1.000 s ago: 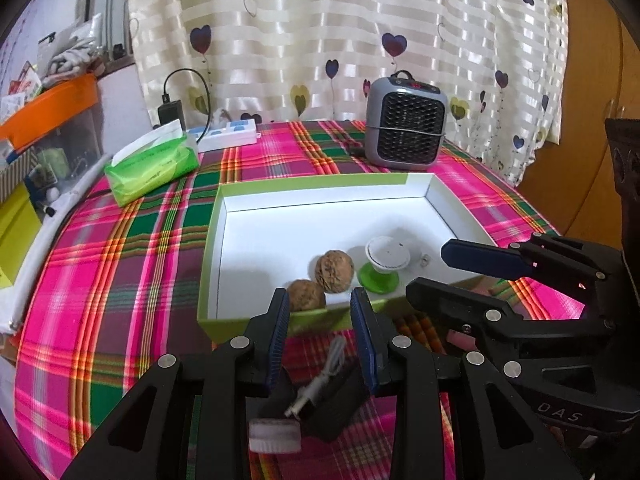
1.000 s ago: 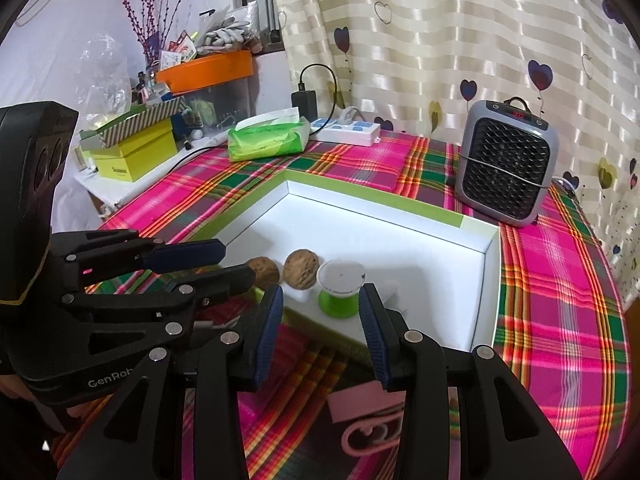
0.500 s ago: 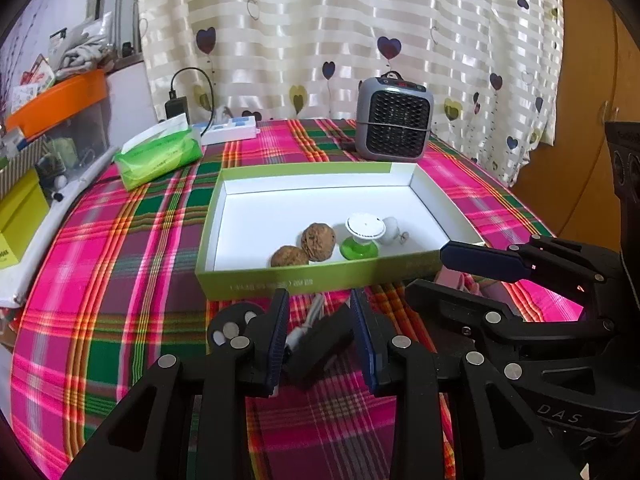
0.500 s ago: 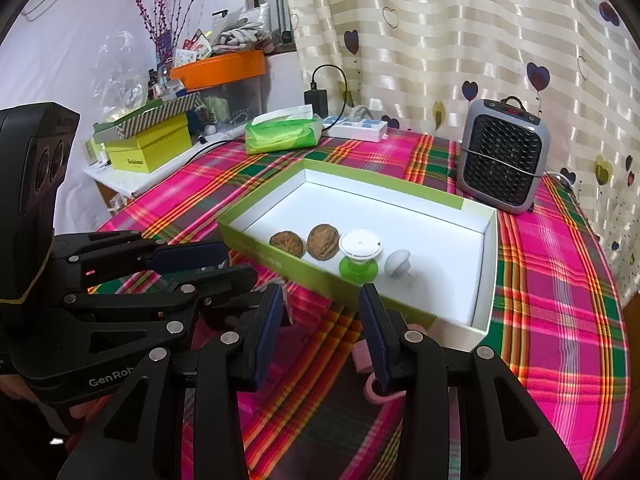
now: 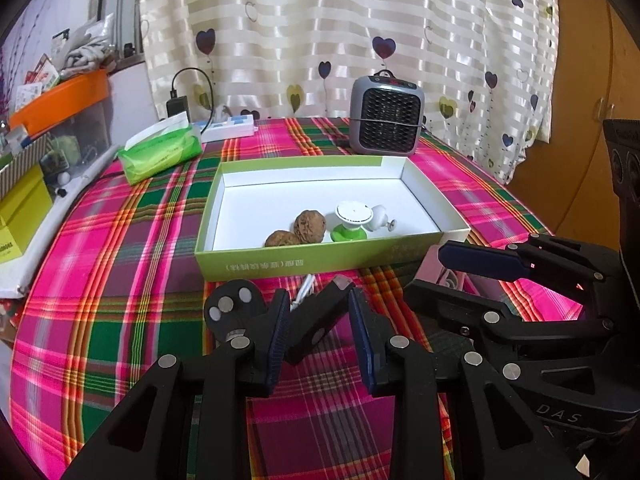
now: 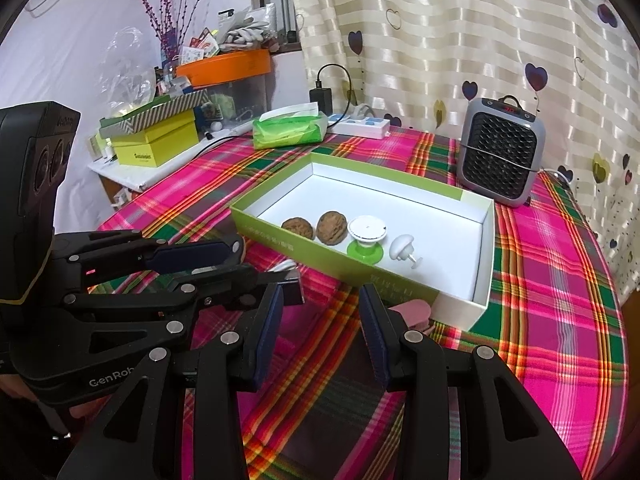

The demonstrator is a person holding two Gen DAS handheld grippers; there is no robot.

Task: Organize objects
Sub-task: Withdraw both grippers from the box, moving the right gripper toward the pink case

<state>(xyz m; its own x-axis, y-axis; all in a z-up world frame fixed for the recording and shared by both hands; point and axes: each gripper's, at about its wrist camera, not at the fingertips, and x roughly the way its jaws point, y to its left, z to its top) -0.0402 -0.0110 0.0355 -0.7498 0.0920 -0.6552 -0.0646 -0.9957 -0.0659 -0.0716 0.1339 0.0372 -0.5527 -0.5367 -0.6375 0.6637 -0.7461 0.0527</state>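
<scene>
1. Now the left gripper (image 5: 318,336) sits further back from the green box (image 5: 320,266) than a second ago, so the box's whole near wall shows where earlier only its rim did.
2. Its jaws have just been closing a little, with a black adapter (image 5: 316,326) lying tilted between them on the plaid tablecloth (image 5: 120,280); whether the pads press on it I cannot tell.
3. Inside the box, two walnuts (image 5: 298,230), a green-and-white spool (image 5: 352,220) and a white knob (image 5: 380,216) lie in a row by the near wall, unmoved.
4. Further right, the right gripper (image 6: 320,328) has also drawn back; its jaws stand partly apart as before, with nothing between them.
5. A pink clip (image 6: 414,312) lies just beside the box's near corner, beyond the right finger.
</scene>
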